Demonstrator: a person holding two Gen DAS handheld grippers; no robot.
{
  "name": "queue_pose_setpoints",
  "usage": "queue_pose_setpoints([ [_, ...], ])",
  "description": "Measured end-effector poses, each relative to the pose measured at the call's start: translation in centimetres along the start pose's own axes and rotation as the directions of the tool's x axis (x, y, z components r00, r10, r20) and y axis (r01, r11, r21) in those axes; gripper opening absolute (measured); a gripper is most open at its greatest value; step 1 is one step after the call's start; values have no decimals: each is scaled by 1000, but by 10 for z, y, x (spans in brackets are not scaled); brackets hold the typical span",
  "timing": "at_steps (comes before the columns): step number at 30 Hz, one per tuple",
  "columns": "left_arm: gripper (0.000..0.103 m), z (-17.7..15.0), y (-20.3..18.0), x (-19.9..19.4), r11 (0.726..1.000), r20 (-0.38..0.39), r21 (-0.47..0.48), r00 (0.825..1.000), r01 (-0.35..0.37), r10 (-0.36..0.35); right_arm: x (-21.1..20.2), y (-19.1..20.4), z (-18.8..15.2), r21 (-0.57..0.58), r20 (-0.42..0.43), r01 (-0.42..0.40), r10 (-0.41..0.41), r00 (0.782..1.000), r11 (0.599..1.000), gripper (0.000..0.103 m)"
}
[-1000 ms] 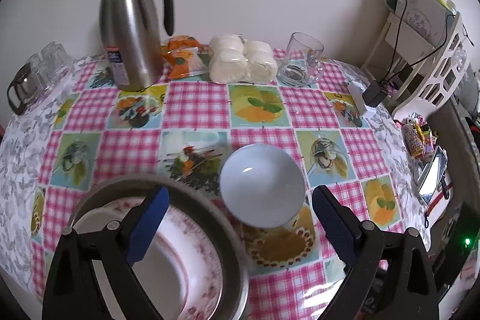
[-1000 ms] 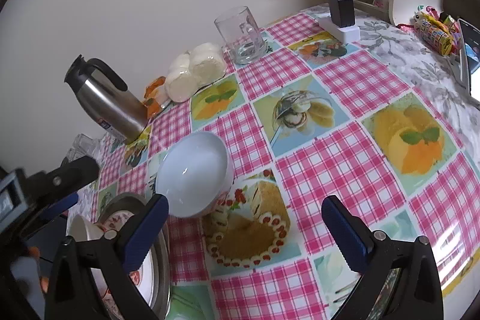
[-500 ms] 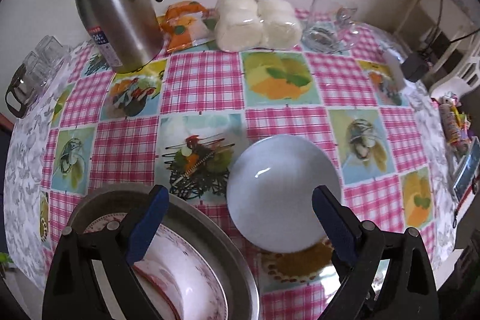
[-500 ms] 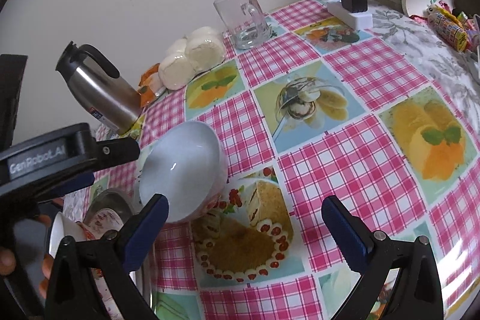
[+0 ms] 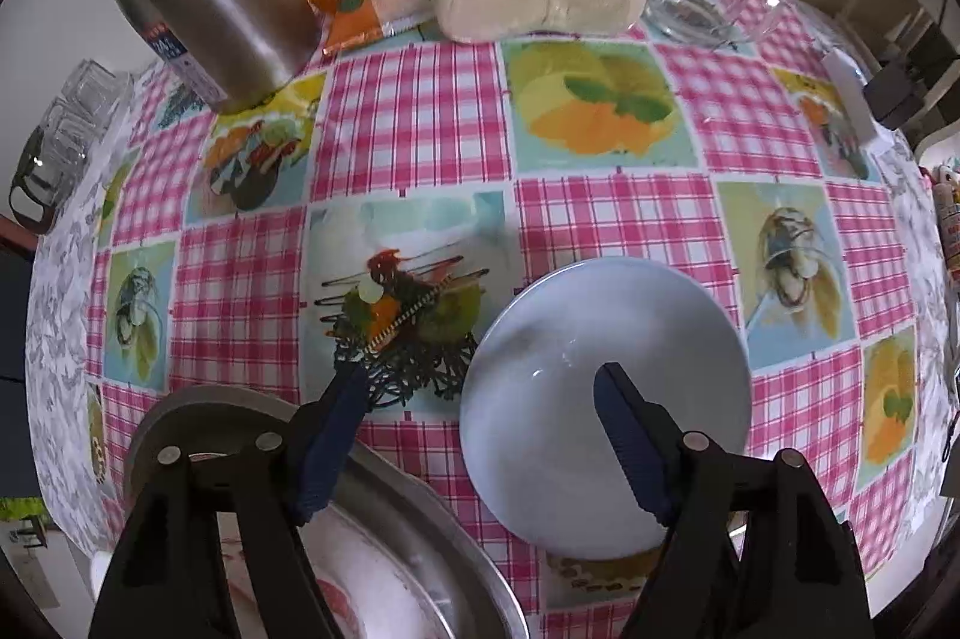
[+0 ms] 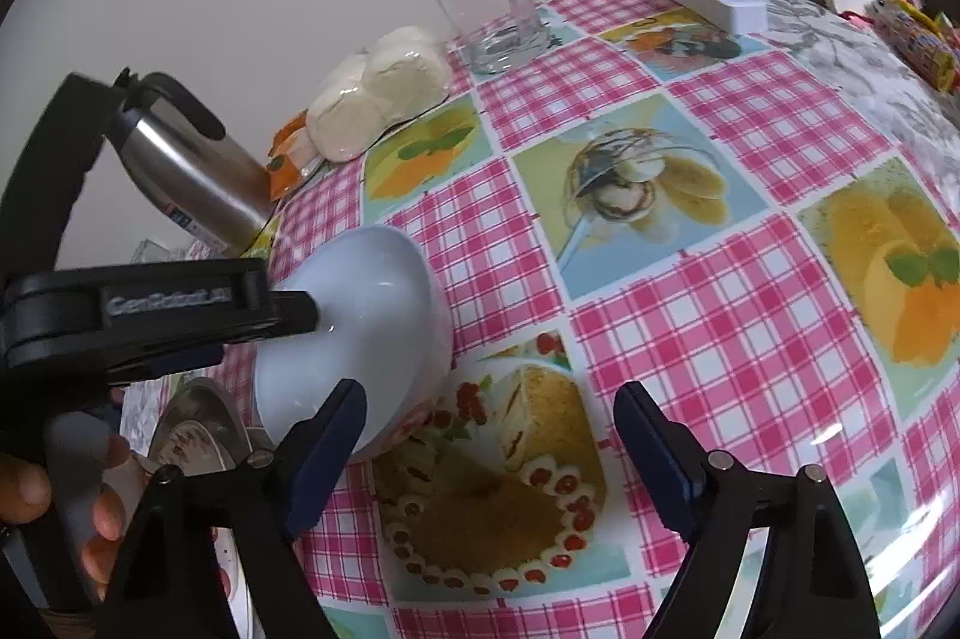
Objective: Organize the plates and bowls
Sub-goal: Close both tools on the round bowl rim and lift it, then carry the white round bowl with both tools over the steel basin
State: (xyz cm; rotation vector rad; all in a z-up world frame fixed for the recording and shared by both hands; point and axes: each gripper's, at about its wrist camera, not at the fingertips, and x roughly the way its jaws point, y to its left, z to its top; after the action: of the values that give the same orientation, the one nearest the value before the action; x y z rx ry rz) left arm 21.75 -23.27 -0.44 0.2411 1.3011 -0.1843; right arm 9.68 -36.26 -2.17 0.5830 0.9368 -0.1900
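Glazed white ceramic, by the look of it: the bowl [image 5: 606, 399] sits on the checked cloth [image 5: 414, 117] at lower centre-right of the left wrist view, just beside a metal basin [image 5: 420, 513] at lower left that already holds a pink-patterned plate [image 5: 366, 591]. I would judge the bowl stiff, smooth and slippery, fairly light, and liable to chip if knocked against the basin's rim.

The left gripper [image 5: 480, 387] is spread wide, one finger inside the bowl over its hollow, the other outside past the left rim, over the cloth. So it straddles the near-left wall without pinching it. In the right wrist view the bowl [image 6: 360, 333] appears at centre-left with the left gripper's arm reaching over it.

The wall is the place to take hold, one pad inside and one outside, set deep enough that the glaze does not slide out. A lip-only grip would likely let it swing.

The right gripper [image 6: 489, 429] is also spread and holds nothing, hovering above the cloth just right of the bowl
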Motion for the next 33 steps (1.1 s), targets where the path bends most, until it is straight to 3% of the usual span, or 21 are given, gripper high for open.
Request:
queue_pose_setpoints([
  [3, 73, 0, -3, 11, 1000, -28, 6, 1000, -14, 14, 6, 5, -1, -10, -3, -2, 2, 1000, 1000, 81],
  [5, 60, 0, -2, 16, 1000, -40, -1, 999, -3, 3, 10, 8, -2, -14, -8, 5, -5, 1000, 1000, 81],
  [6, 58, 0, -2, 19, 1000, -48, -9, 999, 2, -3, 12, 10, -2, -16, -9, 7, -7, 1000, 1000, 80],
  [16, 57, 1, -5, 36, 1000, -69, 0, 998, 2, -2, 29, 14, -5, -1, -20, -31, 31, 999, 1000, 66],
  [24, 57, 3, -9, 41, 998, -73, -10, 995, 62, -63, 37, 18, -6, 15, -16, -79, 79, 997, 997, 49],
  [29, 50, 3, -12, 39, 996, -70, -7, 993, 90, -90, 38, 18, -6, 31, -14, -126, 127, 992, 991, 40],
  [33, 48, 2, -10, 38, 995, -71, -8, 993, 99, -99, 37, 17, -7, 44, -12, -131, 132, 991, 990, 38],
])
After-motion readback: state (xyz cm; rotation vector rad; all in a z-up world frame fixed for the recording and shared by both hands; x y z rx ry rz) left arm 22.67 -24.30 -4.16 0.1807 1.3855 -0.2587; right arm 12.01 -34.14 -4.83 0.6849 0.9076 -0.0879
